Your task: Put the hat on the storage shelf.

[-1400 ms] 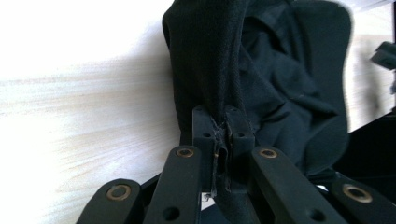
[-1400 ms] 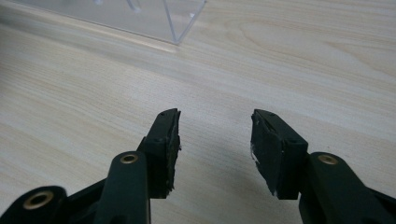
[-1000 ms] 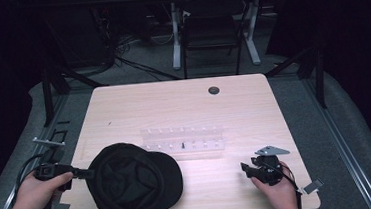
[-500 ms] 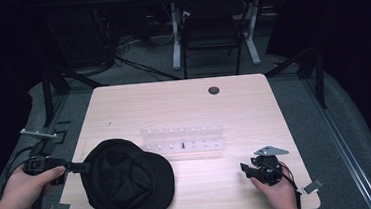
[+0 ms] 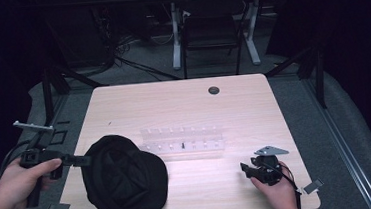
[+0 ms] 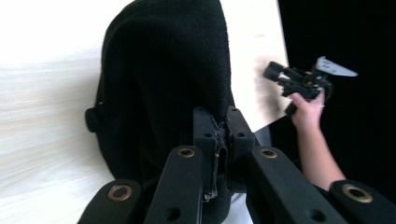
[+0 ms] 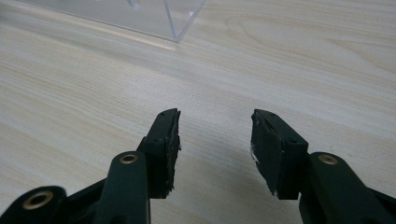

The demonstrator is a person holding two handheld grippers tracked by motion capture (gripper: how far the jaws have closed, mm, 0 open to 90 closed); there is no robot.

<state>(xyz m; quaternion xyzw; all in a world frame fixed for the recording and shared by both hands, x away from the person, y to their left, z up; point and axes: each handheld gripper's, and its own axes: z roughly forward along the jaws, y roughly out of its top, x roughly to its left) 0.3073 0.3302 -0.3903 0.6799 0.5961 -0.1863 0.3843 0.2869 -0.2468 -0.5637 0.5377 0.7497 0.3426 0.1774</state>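
Observation:
A black cap [image 5: 124, 177] lies on the front left of the wooden table [image 5: 183, 104], its left edge lifted. My left gripper [image 5: 83, 160] comes in from the left and is shut on that edge. In the left gripper view the jaws pinch the cap's black fabric [image 6: 173, 70] at the left gripper [image 6: 217, 126], and the cap hangs away from them. My right gripper [image 5: 243, 168] rests near the table's front right, held in a hand. In the right gripper view the right gripper [image 7: 215, 135] stands open over bare wood with nothing between its fingers.
A clear plastic rack [image 5: 184, 140] with several compartments stands mid-table, right of the cap; its corner [image 7: 177, 21] lies ahead of the right gripper. A small dark round hole [image 5: 214, 90] sits near the far edge. A chair and desk legs stand beyond the table.
My left gripper has risen and drawn a little to the left, lifting the cap's edge with it. The right gripper has stayed where it was.

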